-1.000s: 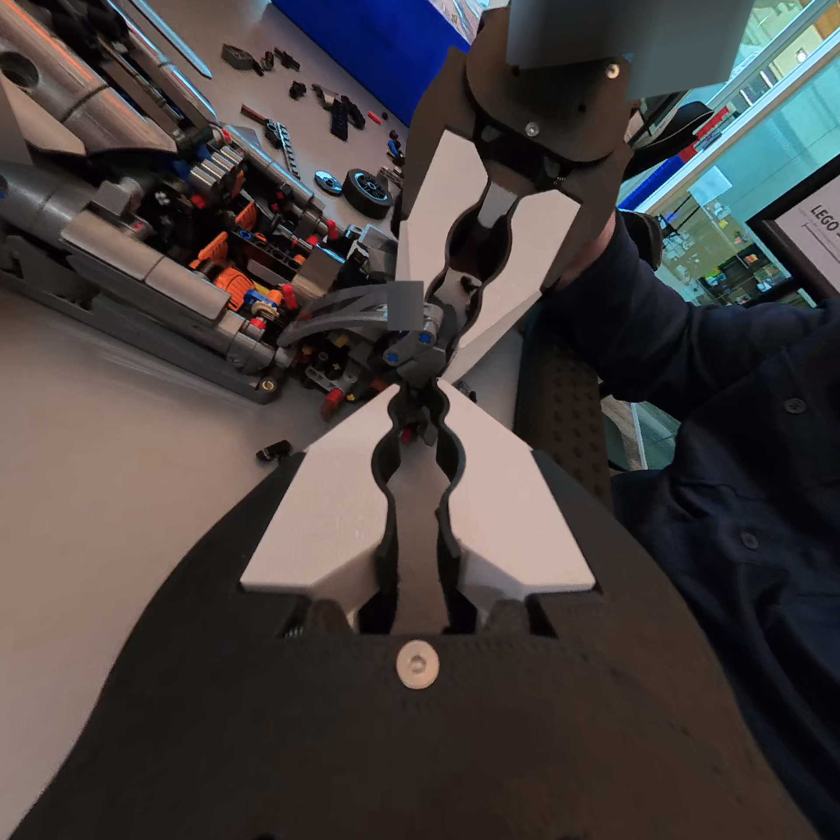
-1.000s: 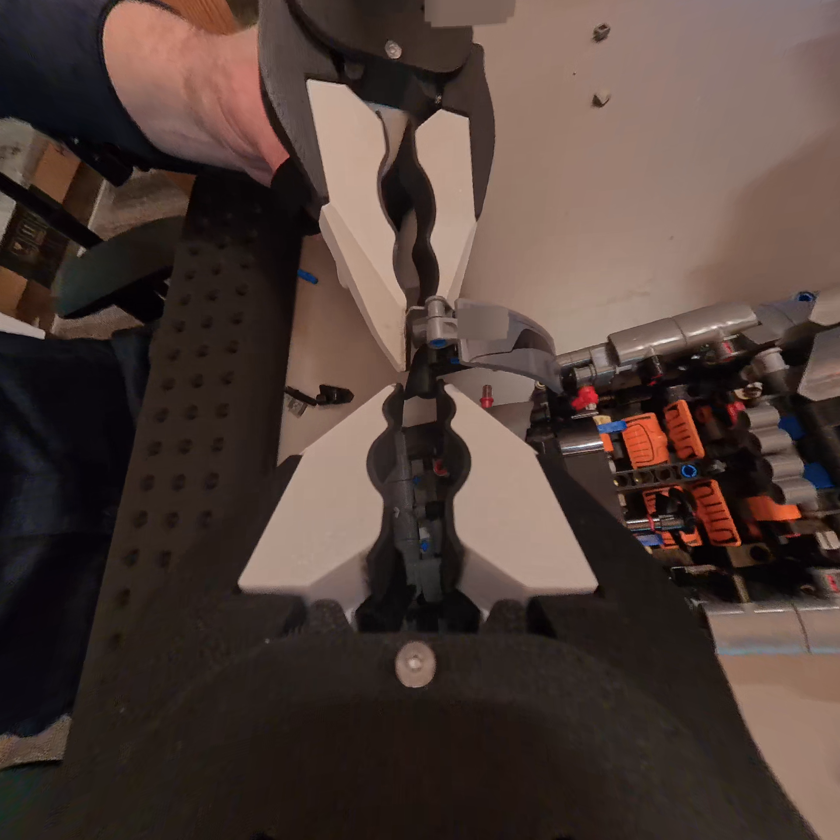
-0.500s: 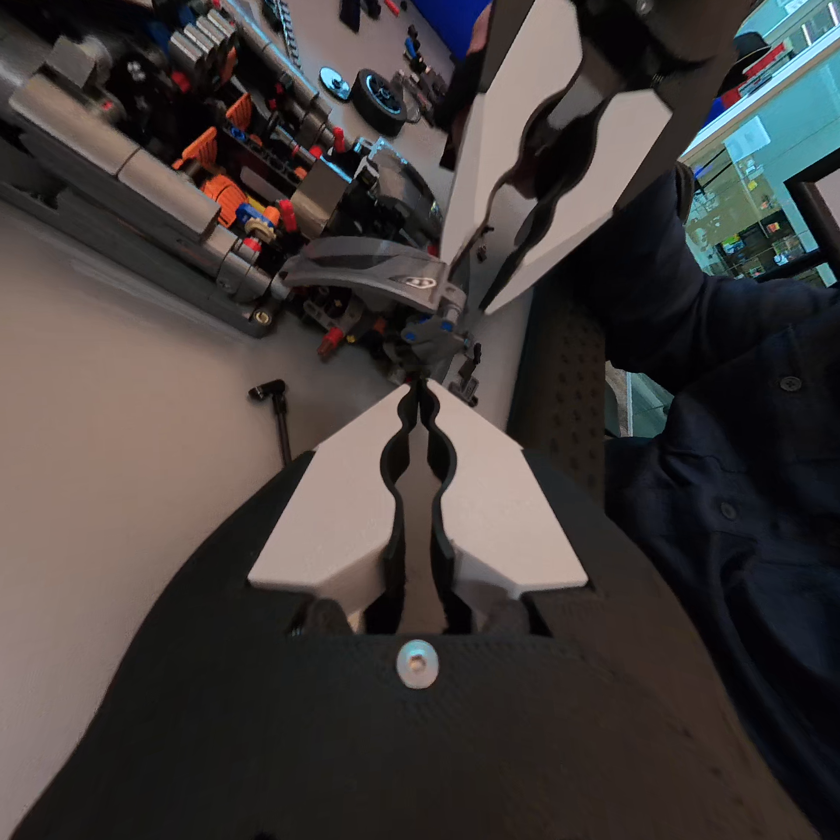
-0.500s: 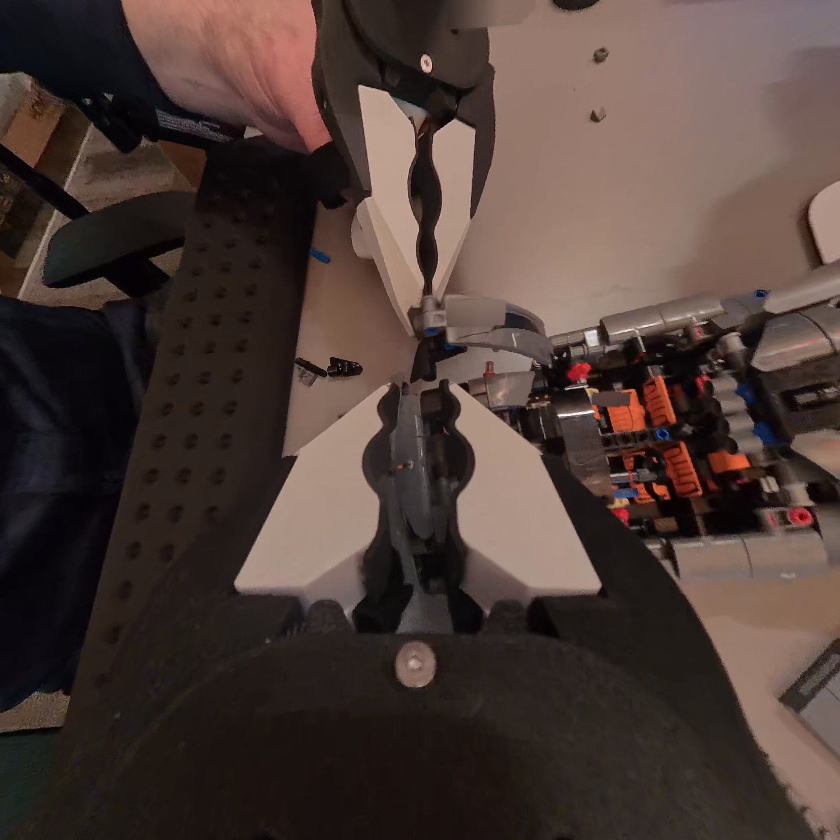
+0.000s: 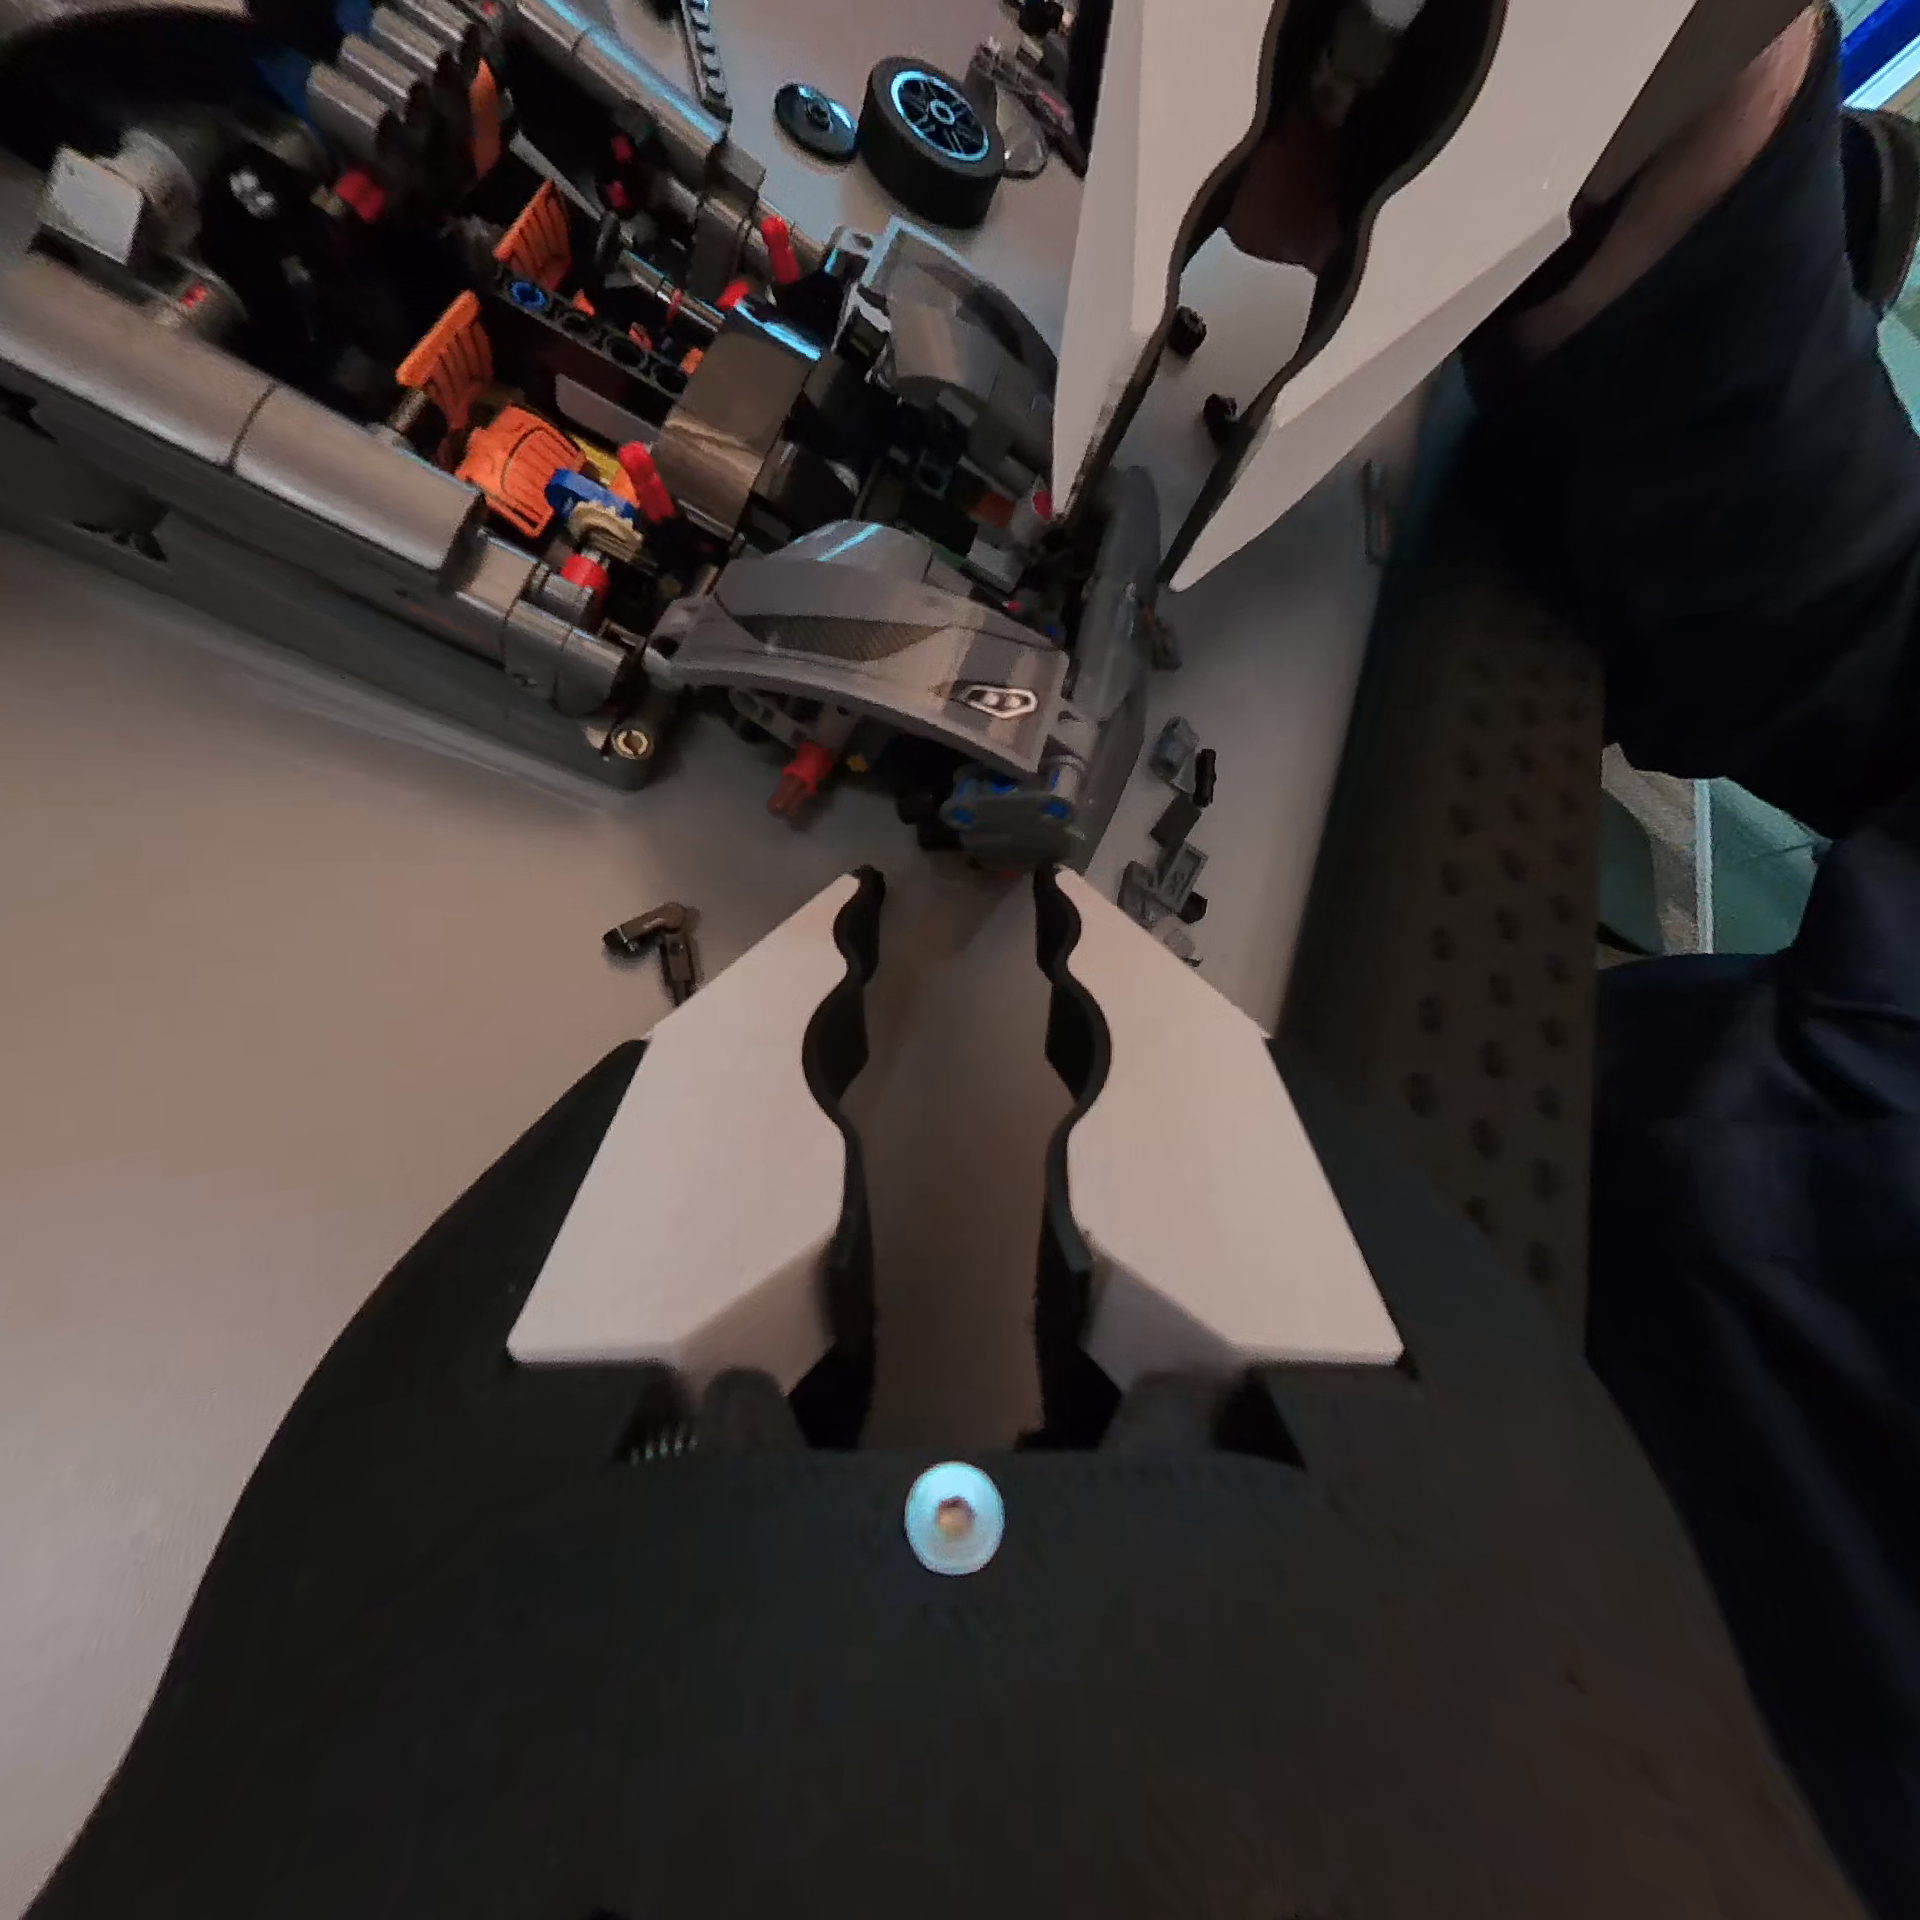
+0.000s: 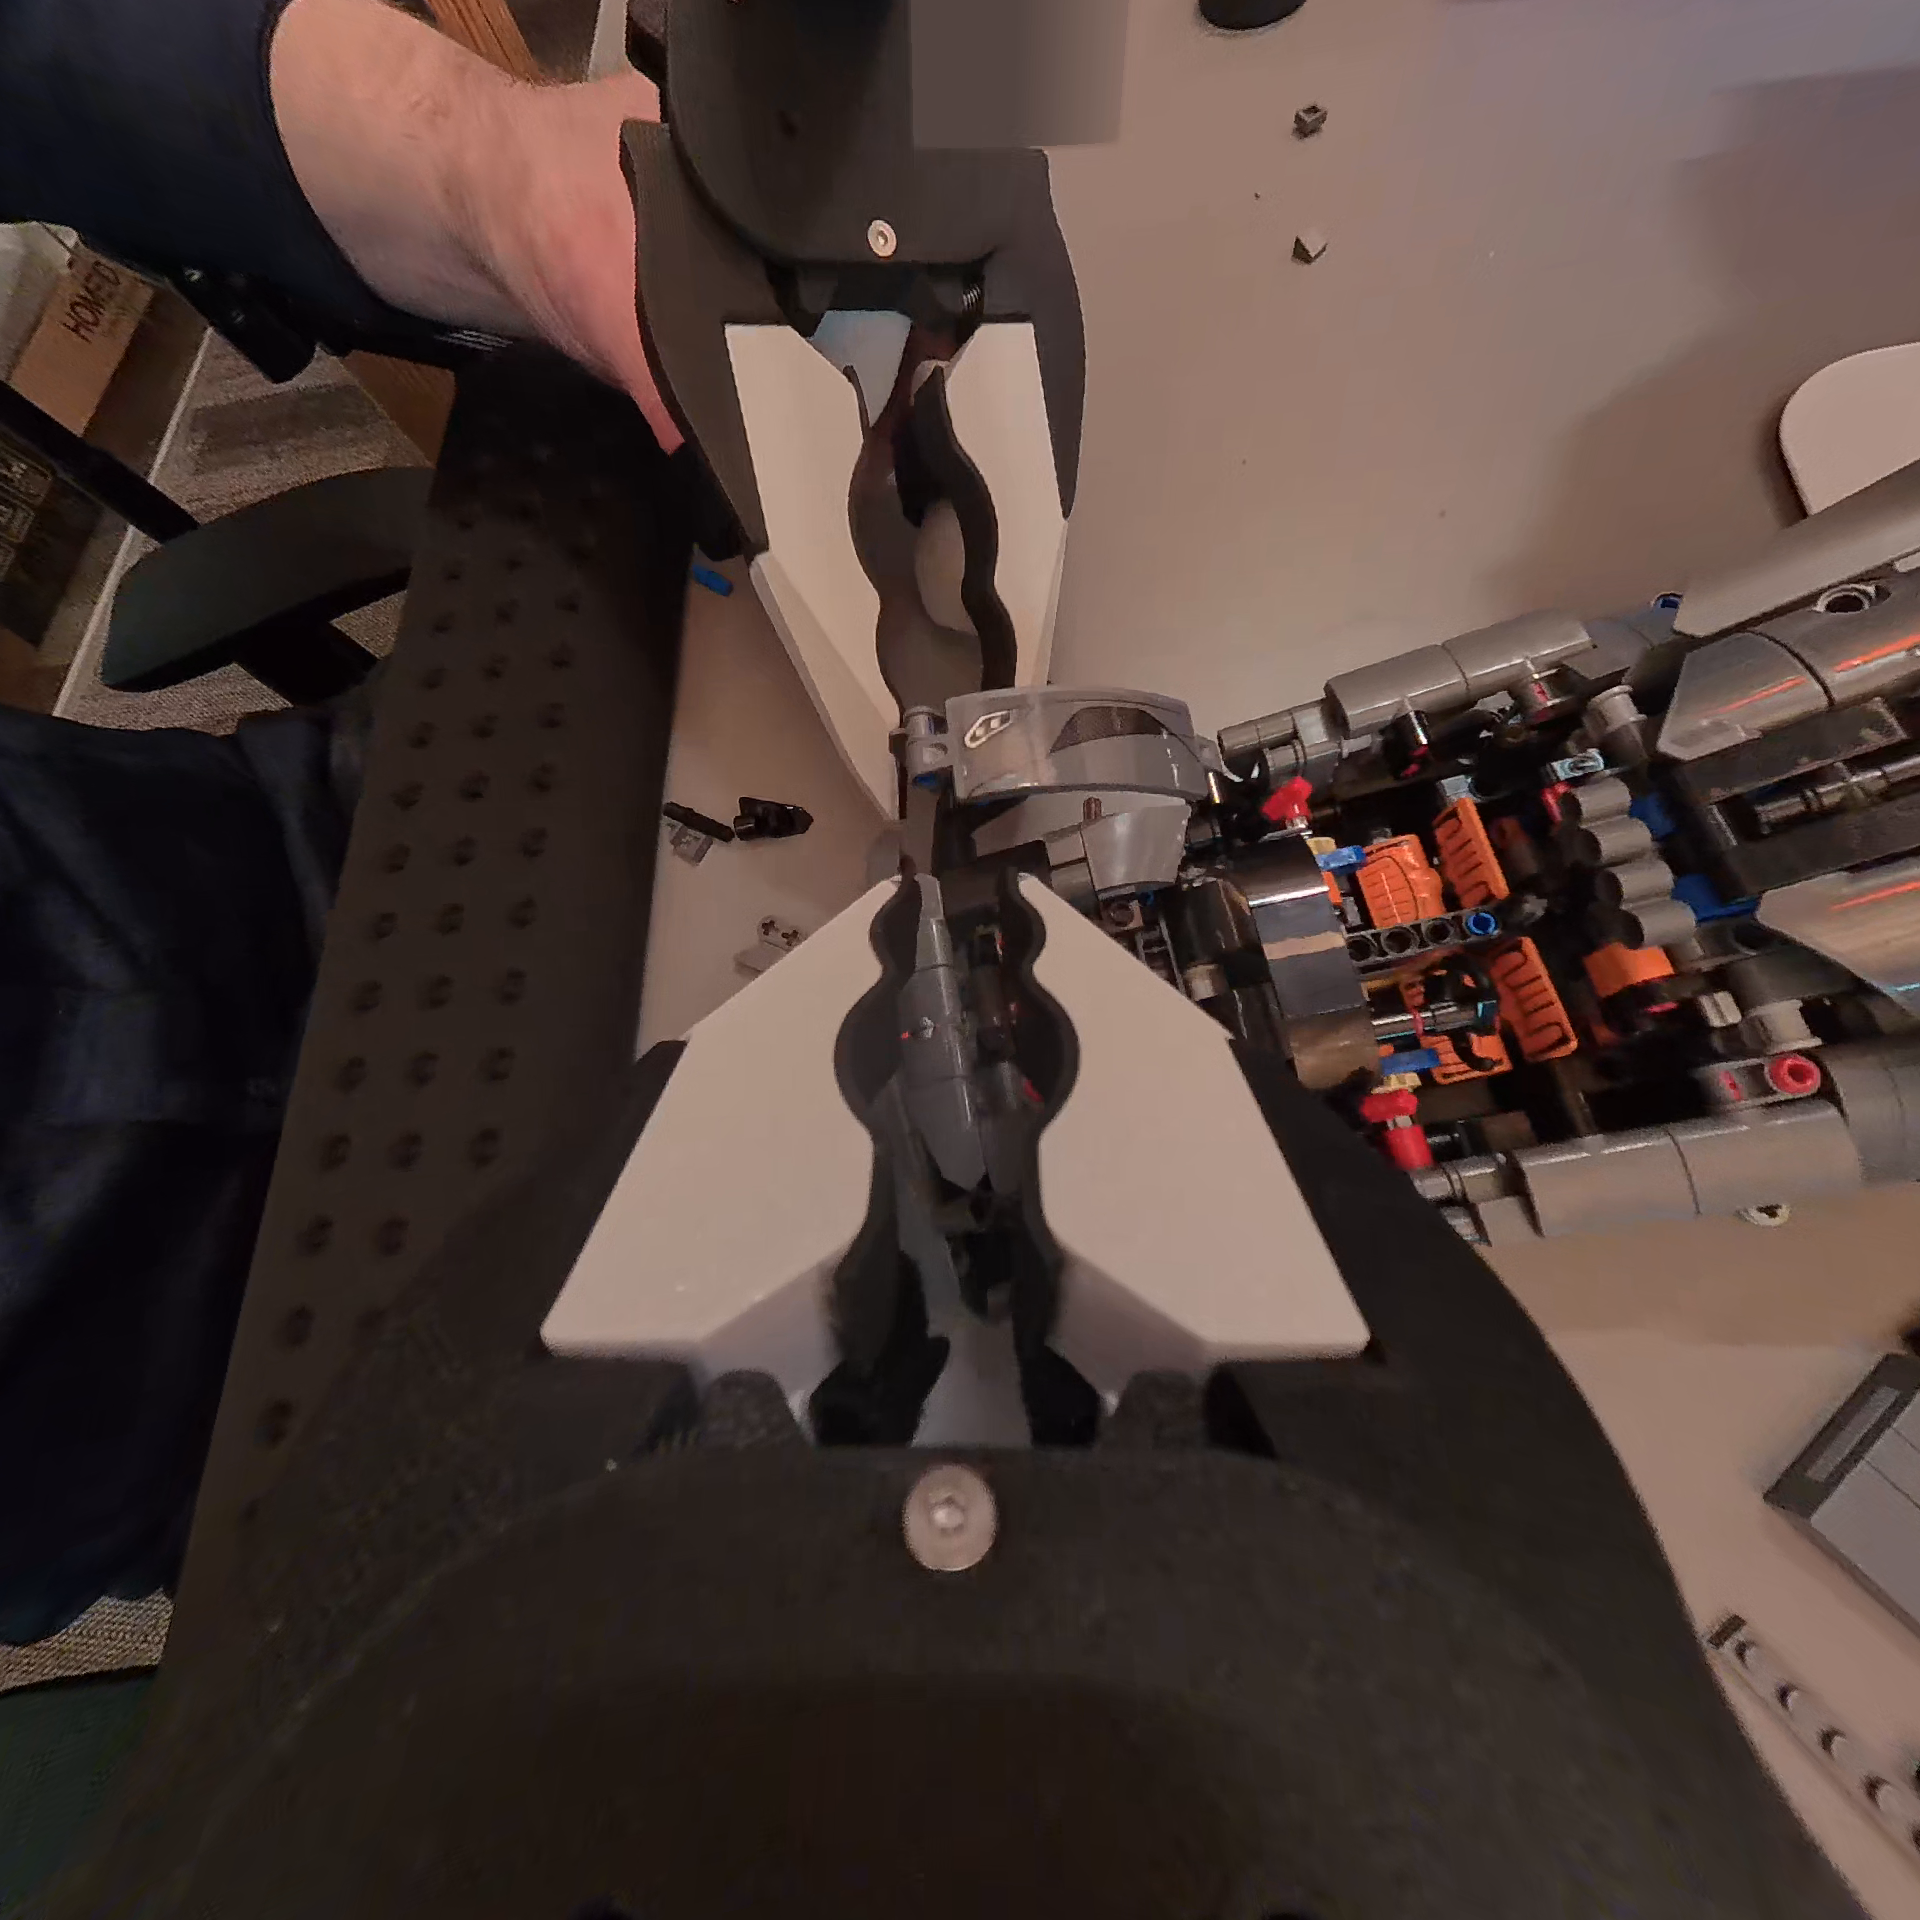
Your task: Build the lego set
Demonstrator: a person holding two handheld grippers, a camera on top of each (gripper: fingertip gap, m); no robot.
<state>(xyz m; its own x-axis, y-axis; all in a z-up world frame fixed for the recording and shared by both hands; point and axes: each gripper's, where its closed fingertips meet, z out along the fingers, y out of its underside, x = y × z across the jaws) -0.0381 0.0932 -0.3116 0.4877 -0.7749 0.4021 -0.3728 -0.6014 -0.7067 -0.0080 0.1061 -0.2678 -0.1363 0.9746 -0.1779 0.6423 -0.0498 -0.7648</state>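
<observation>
right gripper (image 6: 956, 883) clamps a grey sub-assembly (image 6: 951, 1049) at the lego car (image 6: 1507, 935) on the table's near edge, left gripper (image 5: 951, 883) gaping just beside its curved fender panel (image 5: 883, 644); steady, square pressure would likely seat it.

Lego model (image 6: 1558, 935): grey panels, orange and red parts, blue pins. Fingers (image 5: 707, 1143): white, black-lined. Counter (image 5: 260, 987): pale grey. Wheel (image 5: 932, 135): black.

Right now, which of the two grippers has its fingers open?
The left gripper: its fingers stand apart with nothing between them. The right gripper is clamped on a grey lego sub-assembly.
</observation>
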